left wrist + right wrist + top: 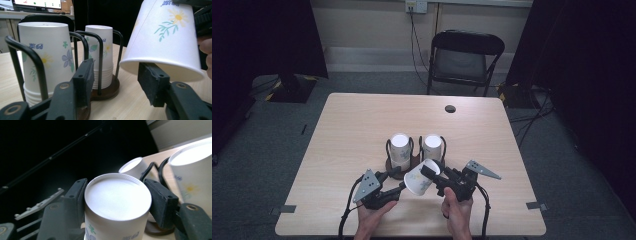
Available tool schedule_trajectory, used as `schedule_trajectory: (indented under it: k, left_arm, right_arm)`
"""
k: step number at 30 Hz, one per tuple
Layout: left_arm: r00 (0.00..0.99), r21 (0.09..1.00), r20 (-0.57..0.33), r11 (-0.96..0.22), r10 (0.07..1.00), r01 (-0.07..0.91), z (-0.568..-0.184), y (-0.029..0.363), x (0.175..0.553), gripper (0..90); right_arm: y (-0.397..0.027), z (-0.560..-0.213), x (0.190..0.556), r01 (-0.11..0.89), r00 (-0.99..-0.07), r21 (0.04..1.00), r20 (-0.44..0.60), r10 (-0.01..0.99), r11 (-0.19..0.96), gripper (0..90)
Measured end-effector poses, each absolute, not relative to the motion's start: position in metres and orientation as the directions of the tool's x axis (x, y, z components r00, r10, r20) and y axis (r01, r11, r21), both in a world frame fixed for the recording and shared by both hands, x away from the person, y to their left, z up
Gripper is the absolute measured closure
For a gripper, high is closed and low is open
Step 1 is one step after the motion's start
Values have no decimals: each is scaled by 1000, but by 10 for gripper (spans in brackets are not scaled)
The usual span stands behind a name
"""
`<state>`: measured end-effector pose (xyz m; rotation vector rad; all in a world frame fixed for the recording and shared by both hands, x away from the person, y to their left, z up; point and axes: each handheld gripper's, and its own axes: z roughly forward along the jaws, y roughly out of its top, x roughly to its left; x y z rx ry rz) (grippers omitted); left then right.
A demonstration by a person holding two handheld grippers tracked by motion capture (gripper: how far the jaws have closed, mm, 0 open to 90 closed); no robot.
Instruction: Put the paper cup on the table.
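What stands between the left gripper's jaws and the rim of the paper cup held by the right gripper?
Nothing visible does. The left gripper is open just under the rim of the paper cup, which the right gripper clamps; the two cup stacks stand behind.

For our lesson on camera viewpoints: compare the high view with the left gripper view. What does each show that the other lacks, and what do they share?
High view alone: the whole table, a folding chair behind it, the person's hands, and the right gripper clamped near the base of a tilted paper cup.

Left gripper view alone: the flower prints on the cups and the left gripper with its jaws apart beneath the held cup's rim, one at its edge.

Both: the held cup and two upside-down cup stacks in a black wire holder.
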<state>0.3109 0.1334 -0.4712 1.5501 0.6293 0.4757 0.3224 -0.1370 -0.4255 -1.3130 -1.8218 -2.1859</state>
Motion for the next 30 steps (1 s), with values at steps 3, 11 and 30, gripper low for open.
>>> schedule_trajectory:
  k: [3,11,30]
  left_arm:
    - [759,996,-50,-20,649,83,-471,131,309,532]
    - [759,999,-11,-23,651,34,-471,123,304,576]
    - [770,999,24,-49,638,10,-472,124,300,855]
  right_arm:
    - [-134,-429,323,517,-644,790,612,458,-329,370]
    - [-126,-434,326,581,-628,741,671,395,-335,367]
    - [-126,-440,331,599,-610,746,661,436,-293,311]
